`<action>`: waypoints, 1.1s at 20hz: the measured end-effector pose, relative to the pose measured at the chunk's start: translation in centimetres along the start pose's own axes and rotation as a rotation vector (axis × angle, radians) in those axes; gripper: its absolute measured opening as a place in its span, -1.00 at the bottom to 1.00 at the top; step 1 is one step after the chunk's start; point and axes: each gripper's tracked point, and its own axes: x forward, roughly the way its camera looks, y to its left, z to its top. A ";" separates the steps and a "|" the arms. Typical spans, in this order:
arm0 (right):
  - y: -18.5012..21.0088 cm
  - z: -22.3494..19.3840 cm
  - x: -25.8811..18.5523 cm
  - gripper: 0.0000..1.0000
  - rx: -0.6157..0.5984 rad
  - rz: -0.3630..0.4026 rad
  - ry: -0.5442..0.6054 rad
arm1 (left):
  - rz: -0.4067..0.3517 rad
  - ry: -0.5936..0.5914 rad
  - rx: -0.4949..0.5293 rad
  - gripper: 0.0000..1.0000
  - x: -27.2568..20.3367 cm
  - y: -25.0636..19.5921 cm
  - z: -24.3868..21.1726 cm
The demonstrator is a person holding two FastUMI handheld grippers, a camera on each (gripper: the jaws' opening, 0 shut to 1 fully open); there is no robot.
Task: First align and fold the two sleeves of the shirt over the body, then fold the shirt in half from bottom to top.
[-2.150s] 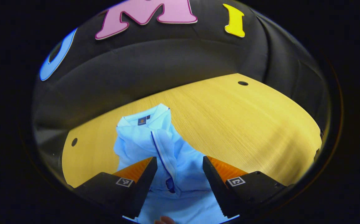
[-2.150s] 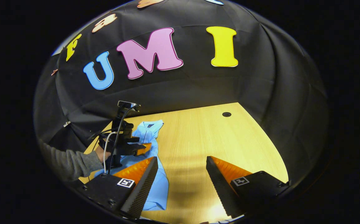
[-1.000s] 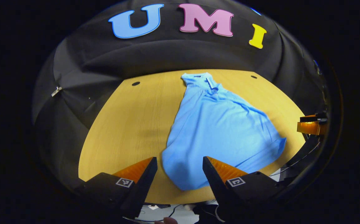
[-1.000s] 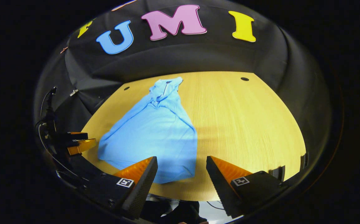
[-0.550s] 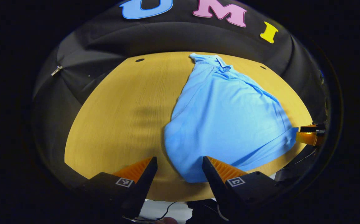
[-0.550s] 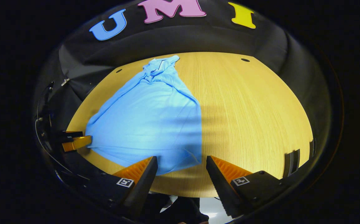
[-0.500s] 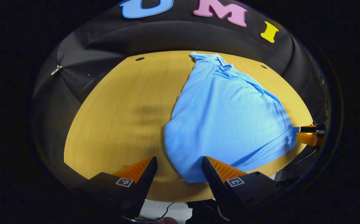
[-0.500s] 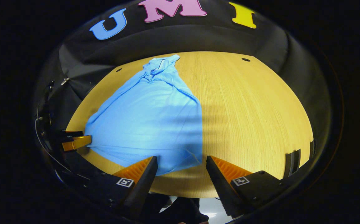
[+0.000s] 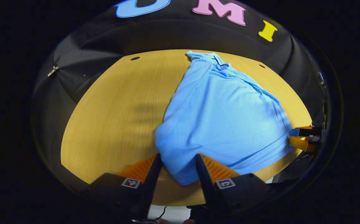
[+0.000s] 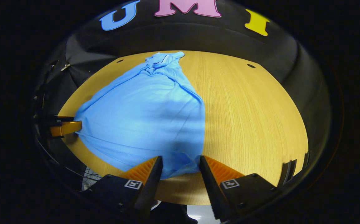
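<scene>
Shirt spread on table, collar far, hem at near edge; one gripper at each hem corner.

The blue shirt (image 9: 223, 115) lies on the wooden table (image 9: 111, 118), collar toward the booth wall, hem along the table's near edge. Left gripper (image 9: 176, 165): fingers parted, straddling the left hem corner, cloth between them; whether they press it, cannot tell. Right gripper (image 10: 178, 166): likewise parted around the right hem corner, contact unclear. In the left gripper view the other gripper's tip sits at the far hem corner. Bare tabletop lies left of the shirt there, and right of it in the right gripper view (image 10: 254, 118).
</scene>
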 end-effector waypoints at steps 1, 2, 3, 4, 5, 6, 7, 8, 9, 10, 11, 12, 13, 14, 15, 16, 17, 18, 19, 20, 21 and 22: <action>0.2 0.0 0.1 0.11 0.004 0.009 0.002 | -0.005 0.001 0.006 0.08 0.0 -0.5 0.2; 0.3 0.2 0.2 -0.05 0.009 0.019 -0.004 | -0.010 -0.001 0.013 -0.24 -0.1 -0.9 0.2; 0.6 0.1 0.2 -0.22 0.027 0.033 0.000 | -0.016 -0.006 0.013 -0.51 -0.1 -1.2 0.3; 0.8 0.3 0.1 -0.56 0.050 0.046 -0.005 | -0.018 -0.015 0.008 -0.55 0.0 -1.4 0.4; 0.7 0.3 0.2 -0.80 0.065 0.051 -0.004 | -0.018 -0.021 -0.001 -0.78 0.0 -1.4 0.4; 0.7 0.3 0.2 -0.82 0.063 0.057 -0.005 | -0.019 -0.028 -0.014 -0.84 -0.1 -1.5 0.5; 0.7 0.2 -0.2 -0.84 0.057 0.058 -0.007 | -0.021 -0.029 -0.032 -0.87 -0.1 -1.5 0.5; 0.8 0.1 -0.2 -0.90 0.040 0.054 -0.005 | -0.022 -0.027 -0.045 -0.87 -0.2 -1.5 0.4; 0.7 0.3 -0.3 -0.91 0.018 0.048 -0.015 | -0.022 -0.025 -0.047 -0.87 -0.2 -1.5 0.5; 0.8 0.5 -0.4 -0.90 0.006 0.046 -0.021 | -0.019 -0.028 -0.043 -0.87 -0.3 -1.4 0.7; 0.9 0.9 -0.7 -0.90 0.005 0.047 -0.037 | -0.017 -0.045 -0.037 -0.87 -0.6 -1.5 1.2; 0.9 1.6 -1.0 -0.91 0.008 0.047 -0.050 | -0.023 -0.062 -0.031 -0.87 -1.0 -1.7 1.8; 0.9 2.4 -1.2 -0.91 0.014 0.046 -0.065 | -0.028 -0.078 -0.027 -0.87 -1.4 -1.9 2.6; 0.8 3.4 -1.5 -0.91 0.025 0.047 -0.084 | -0.034 -0.095 -0.024 -0.88 -1.8 -2.0 3.5; 0.7 4.6 -1.9 -0.90 0.036 0.046 -0.103 | -0.037 -0.115 -0.022 -0.88 -2.3 -2.1 4.5; 0.5 6.1 -2.2 -0.90 0.048 0.046 -0.130 | -0.039 -0.134 -0.020 -0.88 -2.7 -2.2 5.6; 0.2 7.7 -2.6 -0.90 0.056 0.044 -0.157 | -0.038 -0.161 -0.017 -0.87 -3.1 -2.4 7.0; 0.0 9.4 -2.9 -0.91 0.065 0.045 -0.184 | -0.040 -0.188 -0.014 -0.87 -3.5 -2.5 8.6; -0.3 11.1 -3.0 -0.90 0.071 0.044 -0.211 | -0.036 -0.222 -0.010 -0.88 -4.0 -2.4 10.4; -0.6 12.9 -3.1 -0.91 0.075 0.046 -0.240 | -0.037 -0.250 -0.010 -0.88 -4.2 -2.5 12.4; -0.9 14.7 -3.0 -0.91 0.080 0.045 -0.261 | -0.034 -0.279 -0.015 -0.88 -4.4 -2.5 14.3; -1.3 16.3 -2.9 -0.91 0.083 0.043 -0.285 | -0.035 -0.301 -0.024 -0.88 -4.2 -2.5 16.1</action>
